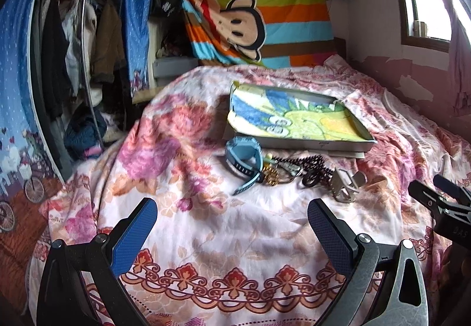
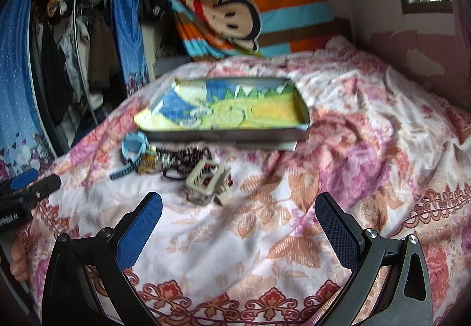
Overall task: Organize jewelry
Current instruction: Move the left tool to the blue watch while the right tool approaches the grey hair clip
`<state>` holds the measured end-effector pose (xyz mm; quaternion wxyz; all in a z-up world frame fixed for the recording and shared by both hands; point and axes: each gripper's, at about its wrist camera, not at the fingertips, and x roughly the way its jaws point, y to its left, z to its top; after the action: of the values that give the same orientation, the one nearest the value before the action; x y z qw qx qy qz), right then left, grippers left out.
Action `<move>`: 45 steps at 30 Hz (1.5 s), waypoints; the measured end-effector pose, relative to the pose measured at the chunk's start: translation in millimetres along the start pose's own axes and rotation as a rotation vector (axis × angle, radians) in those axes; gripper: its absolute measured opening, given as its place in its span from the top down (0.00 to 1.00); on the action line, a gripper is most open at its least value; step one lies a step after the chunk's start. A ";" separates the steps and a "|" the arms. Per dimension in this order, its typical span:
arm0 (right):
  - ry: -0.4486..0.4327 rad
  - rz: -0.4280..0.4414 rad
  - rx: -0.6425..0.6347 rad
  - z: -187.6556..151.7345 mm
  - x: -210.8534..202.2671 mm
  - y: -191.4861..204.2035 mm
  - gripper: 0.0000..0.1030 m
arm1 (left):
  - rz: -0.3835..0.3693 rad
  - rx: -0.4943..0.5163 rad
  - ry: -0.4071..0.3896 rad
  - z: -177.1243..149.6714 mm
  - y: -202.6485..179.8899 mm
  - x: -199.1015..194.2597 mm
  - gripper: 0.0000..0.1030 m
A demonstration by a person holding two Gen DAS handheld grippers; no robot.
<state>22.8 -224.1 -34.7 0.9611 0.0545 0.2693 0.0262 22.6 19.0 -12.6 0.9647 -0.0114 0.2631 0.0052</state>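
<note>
Left wrist view
Left gripper (image 1: pixel 232 218): jaws wide apart, holding nothing, hanging over the near part of the bed (image 1: pixel 182 155) with its floral cover.
Jewelry cluster: lies on the bed beyond the jaws, far and a little right of the gap between them, apart from both pads.
Blue watch (image 1: pixel 244 156): leftmost piece of the cluster, band curled, one strap end trailing toward the near side.
Gold piece (image 1: pixel 270 174): just right of the watch, touching the heap.
Dark beaded strand (image 1: pixel 313 162): runs rightward behind the gold piece.
Pale hair claw clip (image 1: pixel 347 183): right end of the cluster, nearest the right pad but clear of it.
Tray (image 1: pixel 297 146): shallow box with a cartoon-print lining, just beyond the cluster, farther up the bed.
Right gripper (image 1: pixel 438 187): seen at the right edge, well right of the clip; how far its jaws stand apart cannot be told here.

Right wrist view
Right gripper (image 2: pixel 238 212): jaws spread wide and empty, above the near bedcover.
Hair claw clip (image 2: pixel 209 180): beyond the jaws, left of the middle of the gap, closer to the left pad, not touching.
Blue watch (image 2: pixel 134 150): far left of the jaws, with the beaded strand (image 2: pixel 185 156) between it and the clip; view blurred.
Tray (image 2: pixel 223 136): just beyond the cluster, centred far ahead.
Left gripper (image 2: pixel 32 181): at the left edge, near the watch.
</note>
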 end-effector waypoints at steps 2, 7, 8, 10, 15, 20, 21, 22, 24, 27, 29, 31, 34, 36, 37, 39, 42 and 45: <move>0.043 0.032 -0.004 2.7 6.1 -4.8 0.01 | -0.015 -0.032 0.029 2.3 7.3 5.2 0.00; 0.115 0.081 -0.121 15.2 30.2 -9.9 0.01 | -0.044 -0.078 0.083 9.4 17.0 23.5 0.00; 0.132 0.095 -0.146 18.1 35.9 -9.8 0.01 | -0.050 -0.079 0.093 11.8 17.5 29.1 0.00; 0.170 0.155 -0.204 22.1 49.4 -7.0 0.01 | -0.064 -0.074 0.117 17.2 16.2 42.8 0.00; 0.236 0.215 -0.231 29.9 81.5 0.7 0.01 | -0.106 -0.036 0.185 38.8 10.8 87.1 0.04; 0.275 0.252 -0.231 31.8 102.7 7.7 0.01 | -0.156 -0.093 0.225 54.4 12.7 128.4 0.06; 0.283 0.258 -0.230 31.4 106.9 9.7 0.01 | -0.168 -0.099 0.230 56.8 13.0 134.3 0.06; 0.295 0.265 -0.226 31.0 111.6 11.8 0.02 | -0.174 -0.100 0.233 58.4 11.8 139.6 0.06; 0.319 0.285 -0.214 30.5 120.3 11.7 0.04 | -0.183 -0.101 0.242 61.1 9.1 149.7 0.06; 0.361 0.319 -0.197 28.7 133.5 15.5 0.21 | -0.208 -0.103 0.263 61.1 5.9 163.1 0.06; 0.389 0.339 -0.187 25.5 141.9 18.5 0.25 | -0.206 -0.105 0.284 59.5 4.3 170.6 0.06; 0.403 0.347 -0.184 20.6 146.6 22.4 0.25 | -0.201 -0.109 0.299 57.3 5.4 176.2 0.06; 0.406 0.348 -0.185 17.5 149.2 23.3 0.26 | -0.178 -0.117 0.315 53.3 6.2 181.6 0.11; 0.403 0.351 -0.179 18.1 149.7 21.9 0.26 | -0.172 -0.121 0.307 52.5 6.4 180.1 0.13; 0.399 0.352 -0.176 18.1 149.9 22.5 0.26 | -0.178 -0.121 0.306 52.1 5.8 179.4 0.13; 0.395 0.353 -0.171 17.4 149.4 20.9 0.27 | -0.196 -0.112 0.311 51.2 3.5 179.8 0.13; 0.398 0.352 -0.167 15.8 149.3 20.6 0.34 | -0.178 -0.087 0.305 48.3 0.1 180.4 0.16; 0.390 0.354 -0.156 15.7 147.9 18.8 0.36 | -0.162 -0.080 0.312 47.7 -0.9 181.6 0.31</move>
<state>156.8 -195.1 -95.3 0.8728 0.0203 0.4328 0.2246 203.3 20.0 -63.7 0.9083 -0.0714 0.4072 -0.0640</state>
